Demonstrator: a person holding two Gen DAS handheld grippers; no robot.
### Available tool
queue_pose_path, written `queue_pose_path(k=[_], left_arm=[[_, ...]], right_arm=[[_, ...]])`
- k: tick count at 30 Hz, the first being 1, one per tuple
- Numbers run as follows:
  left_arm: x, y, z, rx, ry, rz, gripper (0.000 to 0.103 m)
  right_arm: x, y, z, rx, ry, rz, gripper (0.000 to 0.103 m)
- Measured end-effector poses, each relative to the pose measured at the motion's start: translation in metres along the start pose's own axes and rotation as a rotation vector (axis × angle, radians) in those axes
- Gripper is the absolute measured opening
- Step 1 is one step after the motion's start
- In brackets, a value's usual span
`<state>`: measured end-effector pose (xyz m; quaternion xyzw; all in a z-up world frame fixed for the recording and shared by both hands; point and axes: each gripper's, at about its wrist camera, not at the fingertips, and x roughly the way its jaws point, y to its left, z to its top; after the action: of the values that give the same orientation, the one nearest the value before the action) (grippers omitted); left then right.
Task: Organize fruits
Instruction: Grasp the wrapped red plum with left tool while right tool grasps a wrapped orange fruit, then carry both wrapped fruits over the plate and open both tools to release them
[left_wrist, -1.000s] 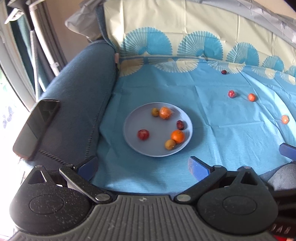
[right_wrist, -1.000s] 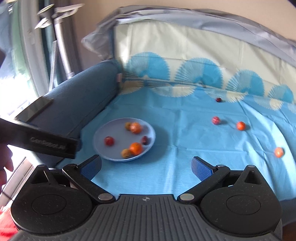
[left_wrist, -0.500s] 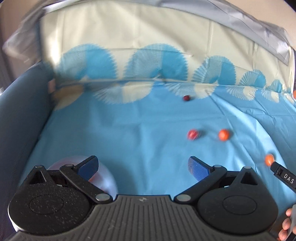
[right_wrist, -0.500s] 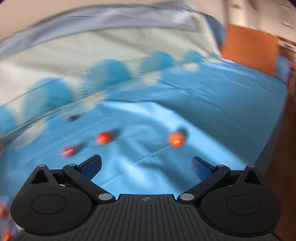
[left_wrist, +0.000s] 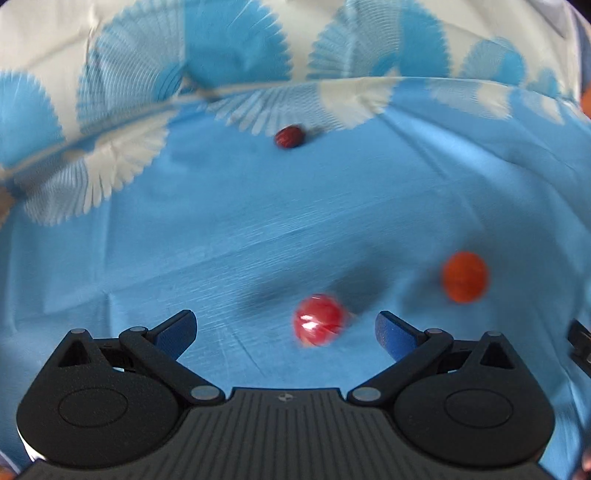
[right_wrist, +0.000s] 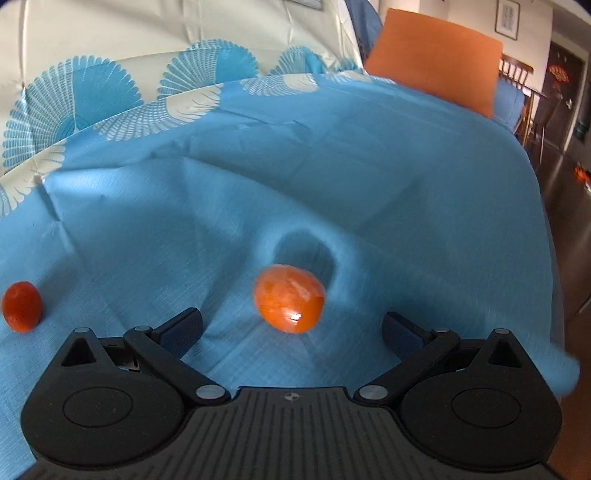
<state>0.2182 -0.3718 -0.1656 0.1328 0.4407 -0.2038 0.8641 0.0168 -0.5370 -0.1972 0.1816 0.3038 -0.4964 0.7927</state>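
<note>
Blue cloth (left_wrist: 184, 229) carries scattered fruit. Left gripper (left_wrist: 286, 326), fingers spread wide, brackets the red fruit (left_wrist: 318, 319); right gripper (right_wrist: 291, 328), equally spread, frames the orange fruit (right_wrist: 289, 302), each seemingly lined up to grasp.

Three fruits (left_wrist: 320, 319) apart on cloth (left_wrist: 221, 229)
</note>
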Motion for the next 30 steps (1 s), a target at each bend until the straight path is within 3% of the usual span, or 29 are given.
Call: queue_pose_path(k=[1, 2, 3, 4, 5, 6, 7, 12, 19, 24, 30], left_arm=[[0.002, 0.006, -0.001, -0.029, -0.005, 0.001, 0.102], [0.002, 0.012, -0.003, -0.055, -0.02, -0.01, 0.093], [0.001, 0.015, -0.005, -0.072, -0.036, -0.041, 0.071], [-0.001, 0.016, -0.007, -0.069, -0.049, -0.072, 0.062], [-0.005, 0.013, -0.008, -0.044, -0.068, -0.072, 0.031], [-0.009, 0.009, -0.008, -0.015, -0.07, -0.074, 0.032], [-0.012, 0.004, -0.008, -0.002, -0.071, -0.071, 0.032], [-0.039, 0.0, -0.011, 0.01, -0.101, -0.073, 0.032], [-0.141, 0.027, -0.031, -0.045, -0.165, -0.069, 0.032], [-0.224, 0.061, -0.072, -0.073, -0.172, -0.021, 0.032], [-0.32, 0.114, -0.142, -0.146, -0.168, 0.015, 0.032]], right_arm=[[0.001, 0.0, -0.001, 0.009, -0.002, 0.005, 0.102], [0.001, -0.001, -0.001, 0.013, -0.006, 0.008, 0.102], [0.001, -0.002, -0.001, 0.015, -0.008, 0.009, 0.102], [0.0, -0.004, 0.001, 0.021, -0.01, 0.016, 0.089], [-0.004, -0.006, 0.001, 0.034, -0.026, 0.022, 0.078], [-0.008, -0.008, 0.001, 0.033, -0.043, 0.024, 0.041], [-0.009, -0.009, 0.003, 0.025, -0.05, 0.032, 0.04], [-0.016, -0.014, 0.005, 0.046, -0.088, 0.058, 0.039], [-0.073, -0.014, 0.014, 0.0, -0.263, 0.121, 0.039], [-0.162, -0.02, 0.019, -0.048, -0.324, 0.321, 0.039], [-0.282, -0.027, -0.008, -0.225, -0.327, 0.619, 0.039]])
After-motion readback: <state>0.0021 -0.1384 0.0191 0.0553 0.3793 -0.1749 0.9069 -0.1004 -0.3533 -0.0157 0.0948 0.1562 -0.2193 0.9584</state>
